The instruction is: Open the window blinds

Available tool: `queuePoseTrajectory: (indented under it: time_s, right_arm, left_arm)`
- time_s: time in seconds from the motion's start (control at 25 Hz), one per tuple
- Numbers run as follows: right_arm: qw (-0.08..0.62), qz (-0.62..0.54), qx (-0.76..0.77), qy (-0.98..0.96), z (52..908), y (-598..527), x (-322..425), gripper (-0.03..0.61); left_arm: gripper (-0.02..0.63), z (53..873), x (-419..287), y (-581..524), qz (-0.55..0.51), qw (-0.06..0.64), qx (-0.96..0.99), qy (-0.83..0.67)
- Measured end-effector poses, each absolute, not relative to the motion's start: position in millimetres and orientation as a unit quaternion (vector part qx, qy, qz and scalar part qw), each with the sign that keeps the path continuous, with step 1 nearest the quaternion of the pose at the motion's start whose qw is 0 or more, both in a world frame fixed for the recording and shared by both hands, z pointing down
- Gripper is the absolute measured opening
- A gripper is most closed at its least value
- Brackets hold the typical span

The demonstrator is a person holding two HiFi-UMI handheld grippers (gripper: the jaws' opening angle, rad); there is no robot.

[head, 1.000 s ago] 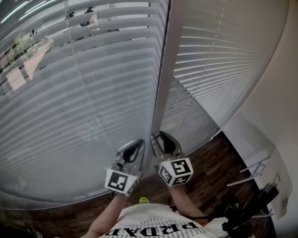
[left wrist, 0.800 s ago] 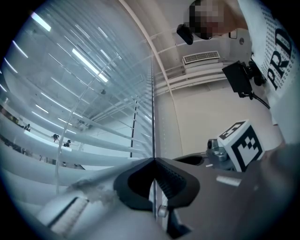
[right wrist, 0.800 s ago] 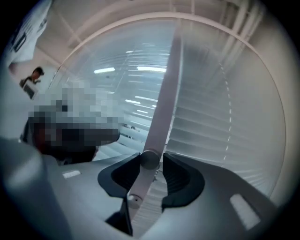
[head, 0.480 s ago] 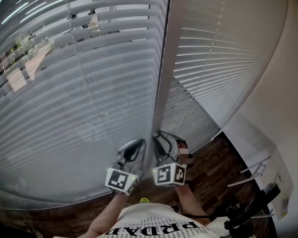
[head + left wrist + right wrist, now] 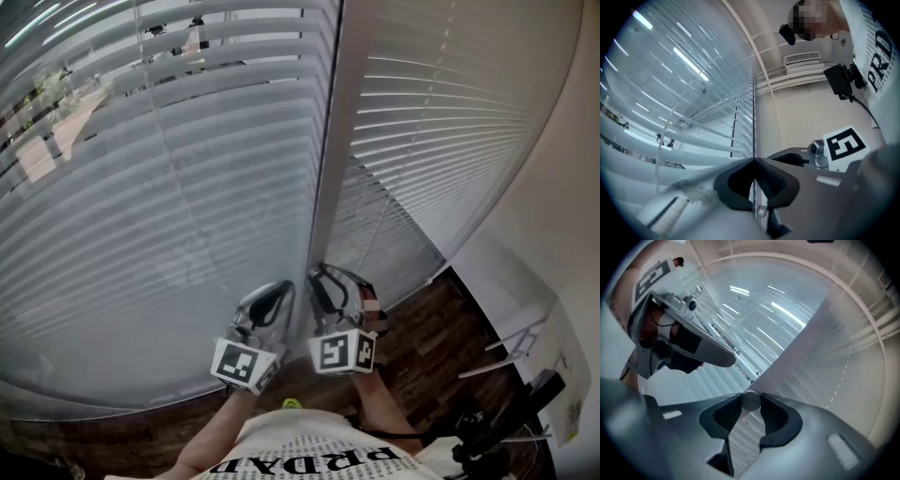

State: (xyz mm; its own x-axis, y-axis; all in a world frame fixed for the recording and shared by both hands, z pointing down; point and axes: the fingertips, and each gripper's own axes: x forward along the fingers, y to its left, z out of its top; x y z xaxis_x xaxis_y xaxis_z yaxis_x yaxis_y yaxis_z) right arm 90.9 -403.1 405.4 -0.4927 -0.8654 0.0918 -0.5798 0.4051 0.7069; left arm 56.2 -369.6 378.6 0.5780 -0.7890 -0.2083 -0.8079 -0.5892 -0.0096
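Note:
White slatted blinds [image 5: 169,187] cover the left window and a second set [image 5: 441,122] covers the right one, with a pale upright frame post [image 5: 328,169] between them. The upper left slats show some street through their gaps. Both grippers sit side by side at the foot of the post. My left gripper [image 5: 278,292] [image 5: 753,161] is shut on a thin vertical rod or cord [image 5: 753,103]. My right gripper [image 5: 323,279] [image 5: 751,401] is rolled on its side. Its jaws are closing, and the tips touch a small round translucent wand end [image 5: 751,400].
Dark wooden floor [image 5: 441,337] runs under the sill. A pale wall [image 5: 562,187] closes the right side. Metal brackets [image 5: 511,342] and black equipment [image 5: 497,431] stand at the lower right. My shirt fills the bottom edge.
The right gripper has rolled about its own axis, so its marker cube shows another face. It stayed by the post. The left gripper and the slats look the same.

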Motion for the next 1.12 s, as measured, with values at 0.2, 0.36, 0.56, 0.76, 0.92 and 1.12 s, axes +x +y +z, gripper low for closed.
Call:
queuePoseTrajectory:
  time_s: [0.2, 0.36, 0.56, 0.76, 0.92, 1.12]
  right_arm:
    - [0.181, -0.253, 0.453, -0.835, 405.2, -401.5, 91.5, 0.123]
    - [0.137, -0.202, 0.454, -0.857, 400.6, -404.4, 93.5, 0.124]
    - [0.097, -0.149, 0.461, -0.869, 397.4, -404.7, 96.0, 0.126]
    - [0.045, -0.092, 0.465, -0.879, 398.3, -407.4, 98.0, 0.126]
    - [0.02, -0.058, 0.464, -0.883, 399.1, -408.3, 99.8, 0.127]
    - [-0.022, -0.003, 0.464, -0.886, 401.5, -410.3, 103.0, 0.129]
  left_arm:
    - [0.006, 376.4, 56.0, -367.5, 0.101, 0.041, -0.885, 0.453]
    - [0.006, 377.2, 55.6, -369.7, 0.083, 0.055, -0.886, 0.453]
    - [0.006, 375.1, 56.7, -370.0, 0.098, 0.04, -0.883, 0.457]
    - [0.006, 376.3, 57.1, -371.9, 0.095, 0.047, -0.883, 0.456]
    - [0.006, 379.4, 56.8, -372.6, 0.095, 0.043, -0.884, 0.455]
    - [0.006, 382.4, 57.4, -373.7, 0.089, 0.042, -0.885, 0.456]
